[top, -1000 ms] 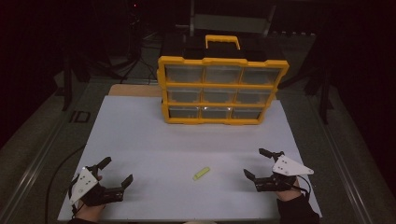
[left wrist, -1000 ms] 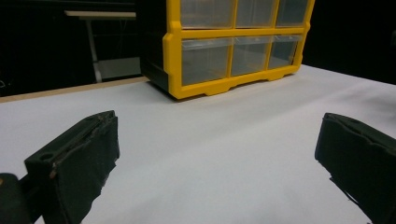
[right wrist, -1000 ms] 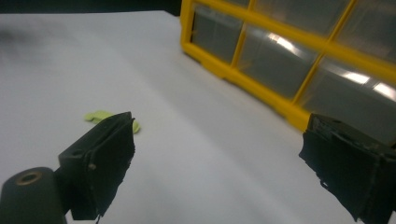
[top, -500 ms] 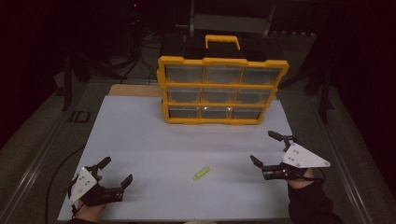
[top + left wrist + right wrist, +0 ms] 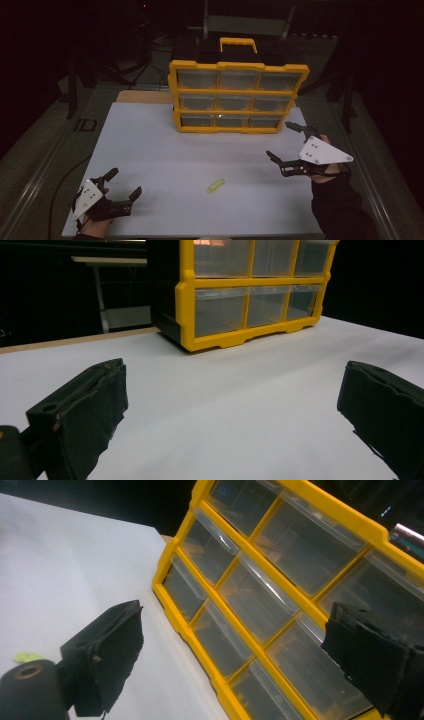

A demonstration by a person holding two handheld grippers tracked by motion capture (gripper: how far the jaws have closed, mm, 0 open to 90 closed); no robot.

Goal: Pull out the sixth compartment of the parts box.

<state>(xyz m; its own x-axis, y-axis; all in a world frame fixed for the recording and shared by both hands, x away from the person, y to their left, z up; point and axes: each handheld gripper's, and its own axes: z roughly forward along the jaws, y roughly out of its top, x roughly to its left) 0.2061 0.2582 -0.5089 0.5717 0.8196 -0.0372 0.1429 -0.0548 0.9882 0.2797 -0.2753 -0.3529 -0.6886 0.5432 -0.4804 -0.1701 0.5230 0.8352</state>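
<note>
Cabinet: we count one yellow drawer cabinet (image 5: 239,89) standing upright at the far middle of the white table (image 5: 150,150), with a yellow carry handle (image 5: 238,44) on top.
Drawers: we count nine clear drawers (image 5: 260,600), three rows of three, all pushed in as far as we can tell; what lies inside is too dim to name.
Right gripper: our right gripper (image 5: 286,142) sits just off the cabinet's lower right corner, jaws spread wide and holding nothing; in the right gripper view (image 5: 240,665) the drawer fronts fill the gap between the two jaws.
Left gripper: our left gripper (image 5: 125,182) rests at the near left corner of the table, jaws also wide apart and empty, well away from the cabinet; in its own view (image 5: 230,410) the cabinet (image 5: 250,295) stands far ahead.
Key relation: the cabinet lies ahead and to the left of the right gripper, whose jaws point toward the bottom-row drawers; the right hand is clearly the nearer one, so we judge a drawer on the right side to be the likely target.
Small piece: we count one yellow-green piece (image 5: 216,186) lying flat near the table's middle front, its long axis slanting up to the right, between the two grippers and touching neither.
</note>
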